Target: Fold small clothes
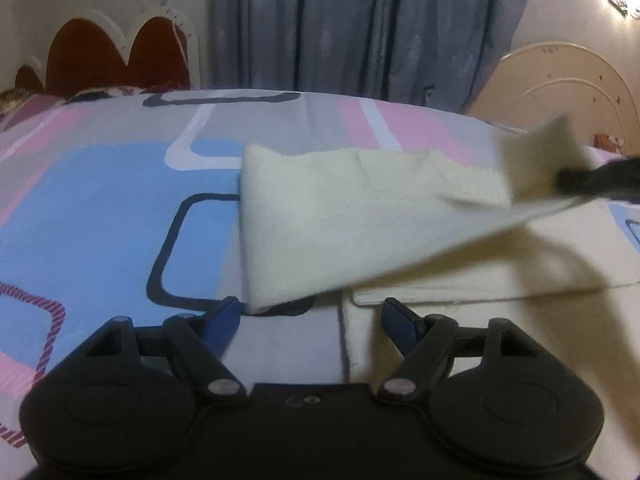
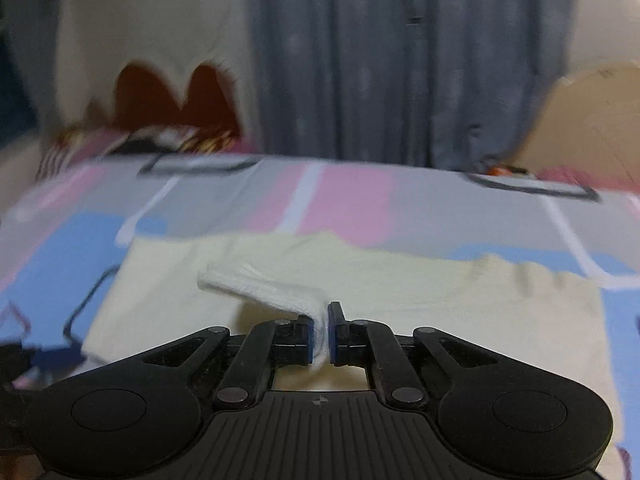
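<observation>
A pale cream small garment (image 1: 344, 224) lies on a patterned bedsheet (image 1: 100, 200). In the left wrist view one part of it is lifted up to the right, pinched by my right gripper (image 1: 568, 184). My left gripper (image 1: 312, 316) is open, its blue-padded fingers low over the sheet at the garment's near corner, holding nothing. In the right wrist view my right gripper (image 2: 320, 336) is shut on a bunched fold of the garment (image 2: 264, 288), with the rest of the garment (image 2: 440, 304) spread flat below.
The sheet (image 2: 348, 196) has pink, blue and grey blocks. A dark red headboard (image 1: 116, 56) and grey curtains (image 1: 360, 28) stand behind the bed. A cream round panel (image 1: 560, 84) is at the back right. Patterned pillows (image 2: 132, 140) lie at the back left.
</observation>
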Demonstrator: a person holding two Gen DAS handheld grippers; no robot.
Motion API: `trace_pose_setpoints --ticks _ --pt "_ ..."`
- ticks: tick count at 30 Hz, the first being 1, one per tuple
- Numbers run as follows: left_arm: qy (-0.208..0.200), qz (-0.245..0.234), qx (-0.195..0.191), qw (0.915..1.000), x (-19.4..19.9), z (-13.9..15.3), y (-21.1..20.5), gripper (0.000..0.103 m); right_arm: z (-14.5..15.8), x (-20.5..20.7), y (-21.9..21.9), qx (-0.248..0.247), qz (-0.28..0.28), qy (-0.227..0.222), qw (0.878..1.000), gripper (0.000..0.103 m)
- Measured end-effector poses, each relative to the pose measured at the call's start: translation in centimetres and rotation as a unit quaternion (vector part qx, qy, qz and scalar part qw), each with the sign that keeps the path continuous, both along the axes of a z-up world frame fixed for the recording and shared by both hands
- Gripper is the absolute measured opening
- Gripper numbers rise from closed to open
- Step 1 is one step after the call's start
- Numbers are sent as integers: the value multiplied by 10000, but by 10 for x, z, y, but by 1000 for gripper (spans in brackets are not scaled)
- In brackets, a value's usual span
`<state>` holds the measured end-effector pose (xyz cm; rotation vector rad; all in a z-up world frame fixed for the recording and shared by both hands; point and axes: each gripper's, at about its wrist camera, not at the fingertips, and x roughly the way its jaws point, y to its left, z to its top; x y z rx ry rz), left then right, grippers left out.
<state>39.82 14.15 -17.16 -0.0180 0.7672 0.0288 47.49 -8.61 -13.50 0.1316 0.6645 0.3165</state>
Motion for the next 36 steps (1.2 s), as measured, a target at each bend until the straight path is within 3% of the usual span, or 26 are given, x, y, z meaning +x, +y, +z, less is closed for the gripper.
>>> trace_pose_setpoints --ticks 6,9,11,13,19,22,25,26,29,30,31,34,36 --pt "-130 85 62 9999 3 -1 -5 70 0 -2 -75 467 -821 271 9952 2" --pt "-208 147 -48 9997 6 1 -6 58 -13 -5 -97 630 -929 591 9919 2" --pt "-269 173 -185 9993 6 2 -6 40 -20 -7 -107 630 -1078 699 9897 2" --pt "-305 235 -246 9990 5 2 -4 32 -28 -6 -116 728 -1242 868 9858 2" --pt "-376 196 -330 9986 3 0 -1 15 -31 -9 -138 958 -1313 1021 9814 3" --pt "-428 192 -333 9983 2 1 -2 13 -31 -13 -146 1085 -1349 1051 9793 5" --pt "-455 208 -317 9982 1 1 0 12 -31 -17 -156 1254 -1463 1077 9753 28" --pt "-460 215 -291 9983 0 1 1 6 -31 -18 -157 1296 -1483 1042 9749 37" --pt "-395 239 -294 9985 0 0 3 6 -27 -18 -155 1030 -1517 902 9789 33" --pt "-386 255 -291 9985 0 -1 3 5 -28 -17 -154 955 -1499 915 9798 10" --pt "-397 268 -286 9984 0 0 4 3 -30 -15 -155 934 -1456 993 9799 5" --pt "-451 317 -255 9982 -1 1 6 2 -28 -15 -152 845 -1310 946 9832 4" --pt "-451 368 -248 9980 0 1 8 2 -19 -21 -151 654 -1317 671 9869 4"
